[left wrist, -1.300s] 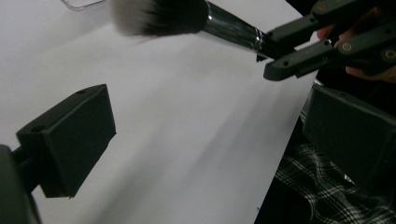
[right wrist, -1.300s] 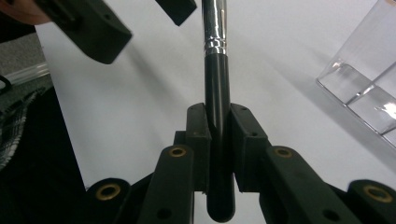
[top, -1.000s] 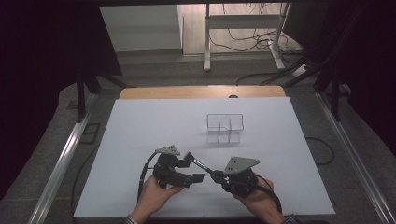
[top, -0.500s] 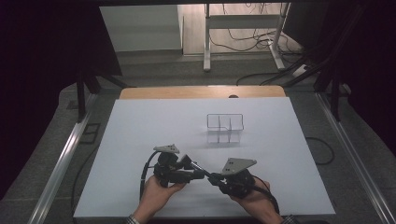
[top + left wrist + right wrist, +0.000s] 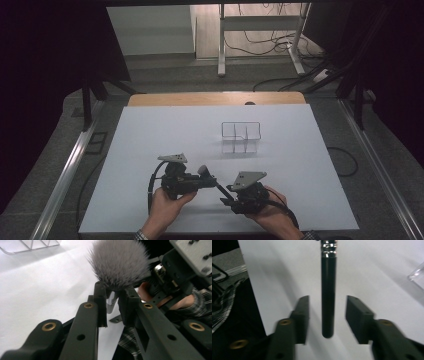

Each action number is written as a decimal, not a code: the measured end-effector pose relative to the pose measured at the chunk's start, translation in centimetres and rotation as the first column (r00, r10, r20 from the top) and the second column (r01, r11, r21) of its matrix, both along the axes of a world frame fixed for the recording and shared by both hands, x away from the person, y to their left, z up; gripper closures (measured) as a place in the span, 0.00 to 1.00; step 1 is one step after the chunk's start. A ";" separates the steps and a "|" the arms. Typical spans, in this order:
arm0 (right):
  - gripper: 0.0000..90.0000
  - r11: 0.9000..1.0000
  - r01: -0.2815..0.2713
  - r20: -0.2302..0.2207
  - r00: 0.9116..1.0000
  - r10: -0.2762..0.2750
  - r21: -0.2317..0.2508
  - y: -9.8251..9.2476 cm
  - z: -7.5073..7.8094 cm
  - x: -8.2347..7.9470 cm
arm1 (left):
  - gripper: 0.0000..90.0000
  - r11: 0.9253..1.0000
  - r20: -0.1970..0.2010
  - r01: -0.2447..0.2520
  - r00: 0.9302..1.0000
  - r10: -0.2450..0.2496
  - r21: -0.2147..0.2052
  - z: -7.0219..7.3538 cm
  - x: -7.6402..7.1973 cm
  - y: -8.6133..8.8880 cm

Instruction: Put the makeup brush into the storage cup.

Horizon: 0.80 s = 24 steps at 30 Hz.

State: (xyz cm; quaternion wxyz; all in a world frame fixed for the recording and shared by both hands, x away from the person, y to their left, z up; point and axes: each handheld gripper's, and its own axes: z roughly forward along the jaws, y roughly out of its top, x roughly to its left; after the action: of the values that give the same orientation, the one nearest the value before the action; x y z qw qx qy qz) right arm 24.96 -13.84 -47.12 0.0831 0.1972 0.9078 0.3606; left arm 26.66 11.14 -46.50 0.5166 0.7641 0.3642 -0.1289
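Note:
A makeup brush with a fluffy grey head (image 5: 120,262), a silver ferrule and a long black handle (image 5: 328,297) hangs just above the white table (image 5: 150,135). My left gripper (image 5: 112,293) is shut on the brush at the ferrule, just below the bristles. In the high view the left gripper (image 5: 207,181) points right, with the brush (image 5: 203,170) slanting down toward my right gripper (image 5: 227,197). My right gripper (image 5: 328,315) is open, one jaw on either side of the handle's end without touching it.
A clear plastic organiser (image 5: 241,137) with dividers stands beyond the grippers, right of the table's centre; its corner (image 5: 418,275) is at the right edge of the right gripper view. A wooden strip (image 5: 215,98) borders the far edge. The person's hands hold both grippers near the front edge.
Both hands have drifted slightly toward the table's front edge and closer together. The brush stays in the left gripper, and its handle now lies between the right gripper's open jaws.

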 end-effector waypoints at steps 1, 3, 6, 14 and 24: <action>0.50 1.000 0.003 0.009 1.000 -0.003 0.004 0.0 0.1 0.0 | 0.86 1.000 0.013 -0.004 1.000 0.004 0.015 0.1 -0.1 0.0; 0.37 1.000 0.007 0.018 1.000 -0.007 0.010 0.0 0.2 0.1 | 0.86 0.999 0.024 -0.004 1.000 0.003 0.032 0.2 -0.2 -0.1; 0.18 1.000 0.009 -0.003 1.000 -0.009 0.022 0.1 0.0 0.3 | 0.86 0.997 0.048 -0.010 0.999 0.006 0.074 0.4 -0.4 -0.4; 0.00 0.999 0.048 -0.022 0.999 -0.048 -0.012 1.2 -0.8 0.2 | 0.86 0.990 0.085 -0.007 0.996 -0.005 0.144 0.8 -0.8 -1.3; 0.61 0.999 0.033 0.006 0.999 -0.033 -0.004 1.7 0.0 0.4 | 0.86 0.976 0.117 -0.009 0.993 -0.017 0.218 0.8 -1.0 -2.1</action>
State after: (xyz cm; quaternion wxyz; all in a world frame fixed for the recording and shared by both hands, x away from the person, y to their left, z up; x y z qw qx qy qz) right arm 25.33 -12.15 -47.12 0.0920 0.2109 0.9049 0.3580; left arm 25.64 9.06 -45.74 0.4499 0.8232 0.3435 -0.0439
